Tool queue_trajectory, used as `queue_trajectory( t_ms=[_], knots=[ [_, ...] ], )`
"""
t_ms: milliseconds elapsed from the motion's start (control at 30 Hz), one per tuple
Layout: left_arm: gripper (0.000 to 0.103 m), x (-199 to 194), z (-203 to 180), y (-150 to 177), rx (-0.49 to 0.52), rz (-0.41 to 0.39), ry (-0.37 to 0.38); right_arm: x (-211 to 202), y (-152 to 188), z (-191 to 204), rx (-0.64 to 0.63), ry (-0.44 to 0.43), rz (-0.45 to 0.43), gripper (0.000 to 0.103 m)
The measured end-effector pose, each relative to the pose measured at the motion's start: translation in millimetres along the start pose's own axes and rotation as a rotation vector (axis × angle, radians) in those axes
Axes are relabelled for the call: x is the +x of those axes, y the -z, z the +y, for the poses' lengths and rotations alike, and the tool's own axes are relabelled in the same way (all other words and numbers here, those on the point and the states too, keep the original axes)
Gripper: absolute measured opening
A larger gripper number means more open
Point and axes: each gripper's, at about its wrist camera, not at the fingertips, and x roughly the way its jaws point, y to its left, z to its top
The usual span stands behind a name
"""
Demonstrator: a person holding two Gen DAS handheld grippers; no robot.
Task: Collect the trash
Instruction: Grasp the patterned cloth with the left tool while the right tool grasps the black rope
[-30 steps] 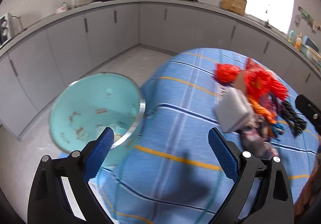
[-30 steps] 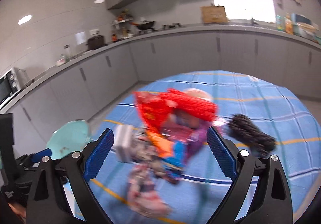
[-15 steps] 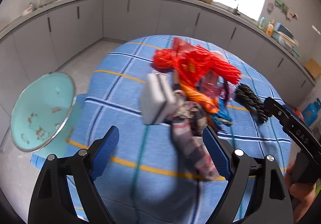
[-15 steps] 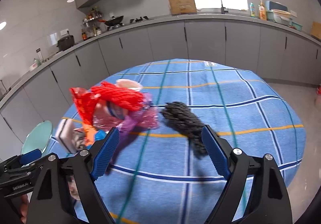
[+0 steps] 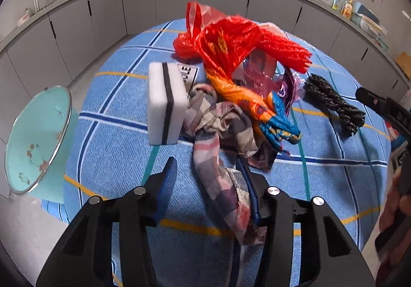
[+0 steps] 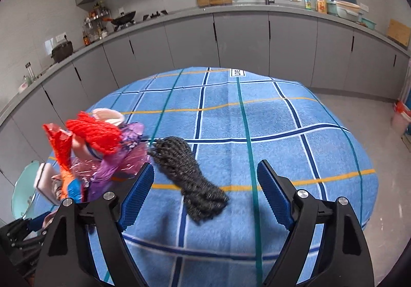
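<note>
I tilt both grippers steeply down over the round table [image 6: 269, 117], its blue checked cloth coarse and woven under me. Half a second ago my left gripper [image 5: 208, 184] stood wide in front of the heap; now its jaws are closing around the tail of the crumpled plaid rag [image 5: 221, 148], which runs between my blue ribbed pads and lies against the right one, though the left pad is not yet on it. The trash pile sits just ahead of those fingers: a red mesh net [image 5: 257, 42] over crinkled red and purple plastic, an orange and blue wrapper [image 5: 259, 109], and left of them a white sponge block [image 5: 165, 104] with a dark stripe, standing on edge. The teal bin [image 5: 33, 143], metal-rimmed, tips far left of my fingers. My right gripper [image 6: 205, 191] has swung from the heap and hangs with jaws wide over the knobbly black knitted piece [image 6: 190, 179], whose near end lies between the pads, untouched.
</note>
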Motion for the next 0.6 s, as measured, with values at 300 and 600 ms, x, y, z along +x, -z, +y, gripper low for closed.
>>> queue_trajectory(
  t_ms=[300,600],
  knots=[
    [0.009,0.2,6.1,3.9,0.013,0.002,0.035,43.1,-1.1,-0.6,-0.024,-0.009,0.137,0.077],
    [0.006,-38.6,-5.0,1.1,0.128,-0.119,0.085,55.8,8.8,3.5,-0.038,-0.037,0.211,0.034]
  ],
)
